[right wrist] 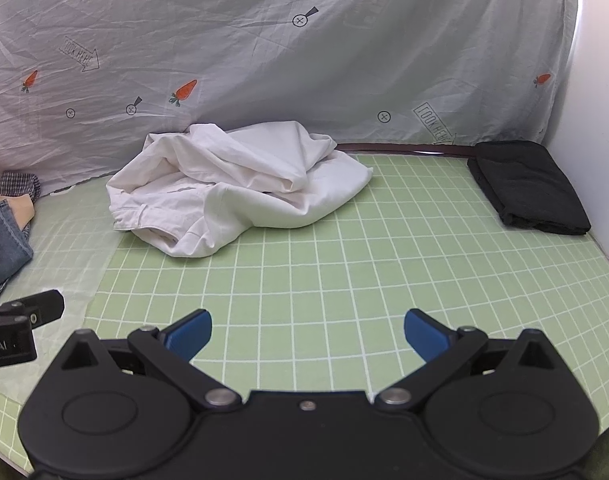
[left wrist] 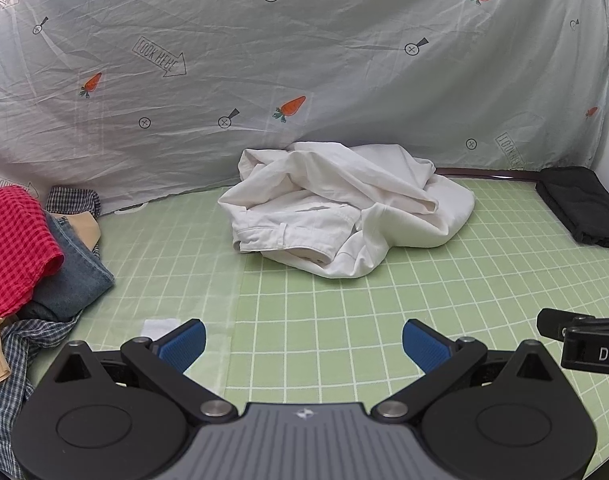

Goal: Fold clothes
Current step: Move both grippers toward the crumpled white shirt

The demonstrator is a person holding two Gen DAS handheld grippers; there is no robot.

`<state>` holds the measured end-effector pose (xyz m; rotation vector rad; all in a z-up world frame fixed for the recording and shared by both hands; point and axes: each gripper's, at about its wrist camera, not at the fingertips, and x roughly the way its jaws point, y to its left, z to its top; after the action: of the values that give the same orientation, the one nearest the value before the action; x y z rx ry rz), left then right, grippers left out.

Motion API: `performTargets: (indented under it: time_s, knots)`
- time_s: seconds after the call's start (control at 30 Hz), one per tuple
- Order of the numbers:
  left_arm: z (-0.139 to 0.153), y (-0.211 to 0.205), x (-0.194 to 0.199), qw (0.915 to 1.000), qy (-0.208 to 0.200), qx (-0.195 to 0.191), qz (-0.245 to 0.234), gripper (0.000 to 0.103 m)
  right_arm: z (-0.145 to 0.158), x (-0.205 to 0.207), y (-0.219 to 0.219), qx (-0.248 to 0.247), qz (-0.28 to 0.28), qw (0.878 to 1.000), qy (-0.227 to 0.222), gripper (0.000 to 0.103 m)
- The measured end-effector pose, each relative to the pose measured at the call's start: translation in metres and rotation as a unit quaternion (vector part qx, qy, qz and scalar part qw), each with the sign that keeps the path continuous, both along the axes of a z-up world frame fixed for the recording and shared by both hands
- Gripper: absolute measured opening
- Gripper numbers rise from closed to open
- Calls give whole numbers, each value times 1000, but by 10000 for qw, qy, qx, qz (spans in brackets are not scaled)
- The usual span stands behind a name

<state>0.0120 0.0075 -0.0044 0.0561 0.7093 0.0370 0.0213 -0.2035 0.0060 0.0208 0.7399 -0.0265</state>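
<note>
Left tool (left wrist: 303, 344) splayed, crumpled white garment (left wrist: 344, 208)

A crumpled white cotton garment (left wrist: 344, 208) lay in a heap at the back of the green grid-lined worktop (left wrist: 344, 320), touching the hanging sheet. Its waistband with a belt loop faced the front left. A folded black cloth (left wrist: 584, 204) lay flat at the far right. Messy clothes (left wrist: 28, 264), red checked, blue denim and plaid, were piled at the left.
</note>
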Motion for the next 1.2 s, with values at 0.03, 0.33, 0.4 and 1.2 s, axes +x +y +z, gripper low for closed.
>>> performTargets:
  time_s: [0.03,0.33,0.4,1.2]
  knots:
    - [0,0,0,10000,7,1,0,103,0,0,0,-1,1,10000,2,103]
    - [-2,-2,2,10000,70,-30,2,103,0,-2,-2,-13,65,9999,-106,103]
    - [-3,-3,4,10000,81,-57,9,103,0,-1,-4,-38,76,9998,-162,103]
    - [-44,7,139,9865,773,-436,1373,102,-39,175,-91,170,-13,9998,102,103]
